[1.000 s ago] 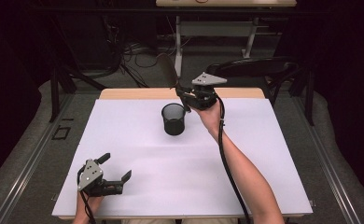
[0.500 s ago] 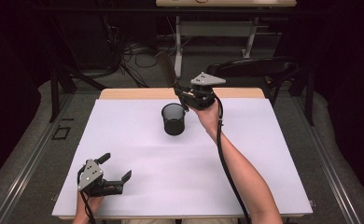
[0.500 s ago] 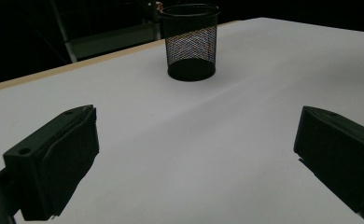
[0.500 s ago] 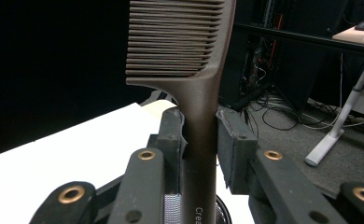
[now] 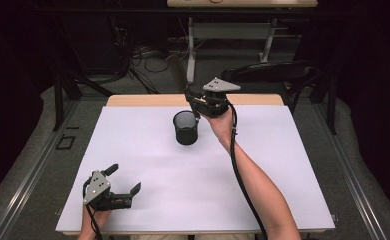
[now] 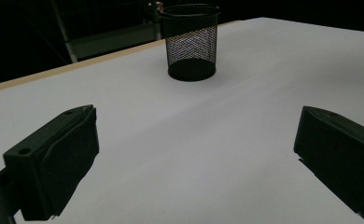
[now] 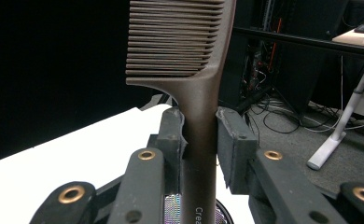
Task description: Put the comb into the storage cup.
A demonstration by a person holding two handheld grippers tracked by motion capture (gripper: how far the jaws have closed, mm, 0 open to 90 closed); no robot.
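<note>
While the right tool (image 7: 200, 133) clamps a dark brown plastic comb (image 7: 189, 60) above the black mesh cup (image 5: 185, 127), the left tool (image 5: 124, 184) rests open on the white bench (image 5: 283, 165).

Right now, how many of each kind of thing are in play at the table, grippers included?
Handheld grippers: 2, the left gripper with its jaws open over the table, and the right gripper shut on the comb
Black mesh cups: 1
Brown combs: 1
Total: 4
</note>
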